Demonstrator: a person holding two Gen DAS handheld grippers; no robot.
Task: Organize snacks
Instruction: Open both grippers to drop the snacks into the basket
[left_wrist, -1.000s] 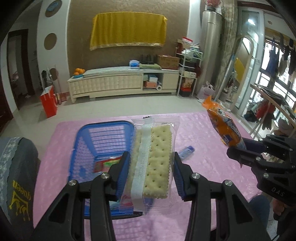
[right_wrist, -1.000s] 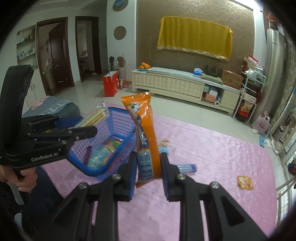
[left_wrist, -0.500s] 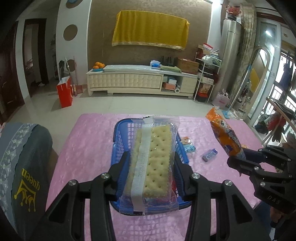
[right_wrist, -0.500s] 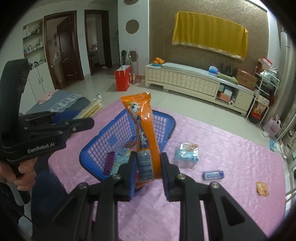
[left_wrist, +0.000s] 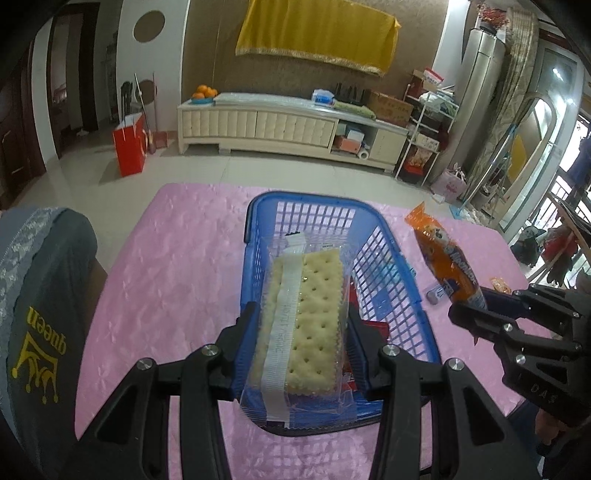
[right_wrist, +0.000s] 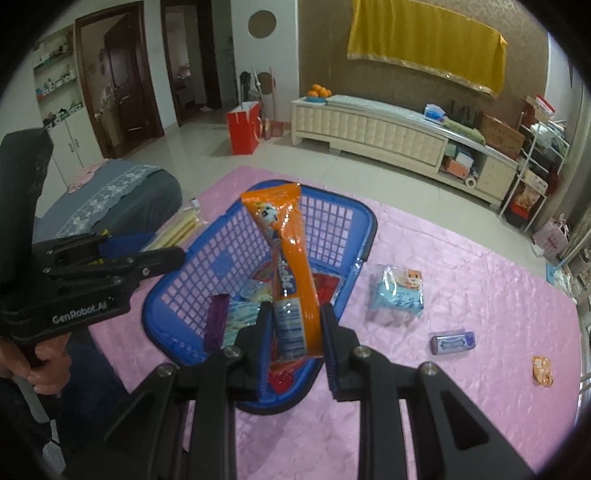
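My left gripper (left_wrist: 301, 328) is shut on a clear pack of crackers (left_wrist: 303, 317) and holds it over the near end of the blue basket (left_wrist: 391, 258). My right gripper (right_wrist: 295, 332) is shut on an orange snack packet (right_wrist: 291, 266), upright above the basket (right_wrist: 332, 218). The basket holds several snacks, among them a purple bar (right_wrist: 216, 323). The orange packet (left_wrist: 447, 262) shows in the left wrist view right of the basket, and the cracker pack (right_wrist: 177, 232) in the right wrist view at the basket's left.
On the pink tablecloth (right_wrist: 461, 258) right of the basket lie a light blue packet (right_wrist: 399, 295), a small purple-grey packet (right_wrist: 452, 341) and a small orange packet (right_wrist: 543, 369). A grey cushioned seat (left_wrist: 37, 295) stands at the table's left edge.
Both grippers have moved over the basket with their snacks. The basket, earlier off to the left, now lies right under both.
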